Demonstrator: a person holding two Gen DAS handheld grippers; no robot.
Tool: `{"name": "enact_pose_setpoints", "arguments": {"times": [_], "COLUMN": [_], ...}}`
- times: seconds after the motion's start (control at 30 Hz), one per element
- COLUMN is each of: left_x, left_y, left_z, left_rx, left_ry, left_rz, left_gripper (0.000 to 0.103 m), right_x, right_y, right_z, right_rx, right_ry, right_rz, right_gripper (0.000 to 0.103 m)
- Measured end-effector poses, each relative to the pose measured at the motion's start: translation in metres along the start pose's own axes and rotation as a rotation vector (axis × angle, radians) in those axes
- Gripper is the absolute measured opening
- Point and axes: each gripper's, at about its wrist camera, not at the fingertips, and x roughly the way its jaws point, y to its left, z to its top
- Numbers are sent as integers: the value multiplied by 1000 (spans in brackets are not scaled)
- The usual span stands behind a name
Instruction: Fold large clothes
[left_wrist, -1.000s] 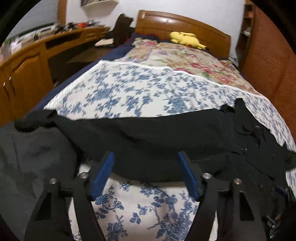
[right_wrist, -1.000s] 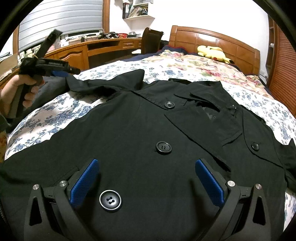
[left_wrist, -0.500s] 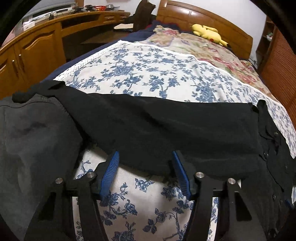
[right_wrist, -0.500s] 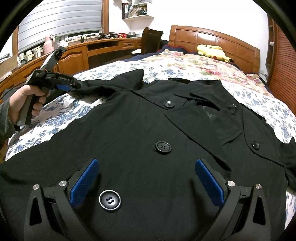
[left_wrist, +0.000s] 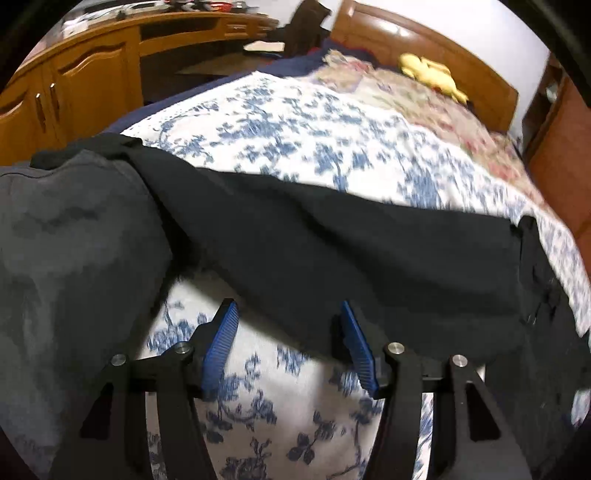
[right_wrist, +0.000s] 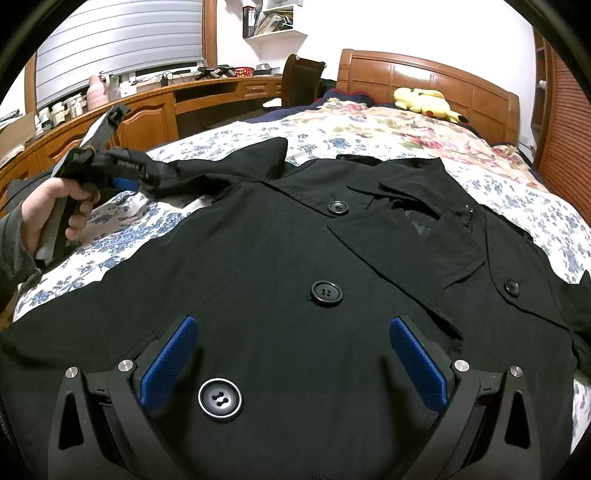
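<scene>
Lying buttoned on the bed, black coat spreads flat.

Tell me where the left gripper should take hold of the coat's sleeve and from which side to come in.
Grip the sleeve at its near hem edge, probably best. It lies flat across the floral bedspread, and that edge already sits between the open pads of the left gripper. Come in low from the near side, sliding one finger under the edge. The right gripper hangs open over the coat front.

Warm indoor light, motion blur, fisheye vignette
</scene>
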Motion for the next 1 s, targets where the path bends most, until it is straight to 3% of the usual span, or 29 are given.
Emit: {"name": "enact_pose_setpoints", "arguments": {"times": [0.07, 0.13, 0.23, 0.37, 0.6, 0.83, 1.0], "left_x": [4, 9, 8, -12, -62, -115, -135], "left_y": [1, 0, -9, -23, -77, -161, -188], "left_z": [5, 6, 7, 10, 4, -26, -51], "left_rx": [-20, -42, -27, 14, 131, 332, 448], "left_ry": [11, 39, 41, -23, -109, -143, -152], "left_rz": [-20, -50, -61, -78, -178, -350, -362], "left_gripper": [55, 24, 4, 2, 1, 2, 2], "right_x": [0, 1, 1, 1, -1, -16, -29], "right_y": [0, 0, 0, 1, -5, -21, -25], "right_z": [0, 0, 0, 0, -1, -1, -5], "right_rx": [0, 1, 0, -1, 26, 81, 84], "right_ry": [1, 1, 2, 0, -8, -24, -40], "right_rz": [0, 0, 0, -1, 7, 25, -5], "right_gripper": [103, 103, 103, 103, 103, 103, 103]}}
